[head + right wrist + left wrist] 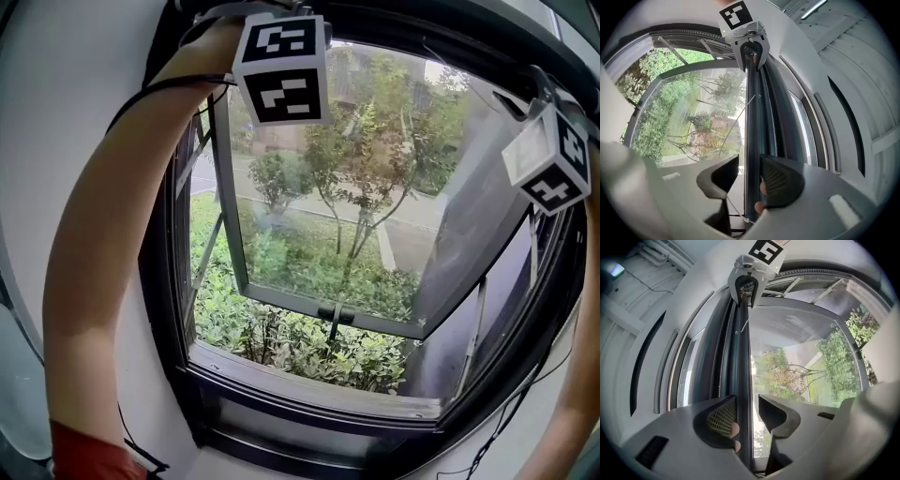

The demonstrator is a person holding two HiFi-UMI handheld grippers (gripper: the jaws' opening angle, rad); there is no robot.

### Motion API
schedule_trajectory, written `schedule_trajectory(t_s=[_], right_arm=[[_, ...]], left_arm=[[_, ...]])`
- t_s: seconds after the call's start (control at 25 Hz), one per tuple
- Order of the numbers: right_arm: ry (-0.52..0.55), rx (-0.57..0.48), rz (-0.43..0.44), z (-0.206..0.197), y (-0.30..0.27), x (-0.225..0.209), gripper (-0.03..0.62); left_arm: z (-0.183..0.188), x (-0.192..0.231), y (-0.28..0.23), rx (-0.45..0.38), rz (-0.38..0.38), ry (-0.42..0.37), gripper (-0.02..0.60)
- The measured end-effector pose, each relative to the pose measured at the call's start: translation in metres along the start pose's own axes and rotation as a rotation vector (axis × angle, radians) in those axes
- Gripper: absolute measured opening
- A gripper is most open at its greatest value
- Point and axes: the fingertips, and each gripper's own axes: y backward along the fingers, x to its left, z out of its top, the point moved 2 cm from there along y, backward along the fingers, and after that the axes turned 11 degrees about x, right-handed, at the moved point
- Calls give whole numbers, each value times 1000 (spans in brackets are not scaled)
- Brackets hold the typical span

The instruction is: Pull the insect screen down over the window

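Both the left gripper [747, 401] and the right gripper [750, 161] straddle the slim dark metal pull bar of the insect screen [741, 352] at frame centre, jaws apart, not clamped. The screen is not yet drawn. Risk: pulling before gripping lets the bar slip, and uneven pulls could jam it.

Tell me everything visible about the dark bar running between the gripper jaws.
The bar is long, slim and dark, seemingly metal. It runs across the top of the window, from the left gripper to the right gripper. Each gripper's jaws straddle it: one pad seems to touch it, daylight shows at the other.
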Motion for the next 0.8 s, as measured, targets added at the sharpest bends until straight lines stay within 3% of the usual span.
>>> schedule_trajectory(t_s=[0.8], right_arm=[[3, -24, 44, -3, 25, 34, 141]], left_arm=[[0, -36, 23, 0, -31, -26, 153]])
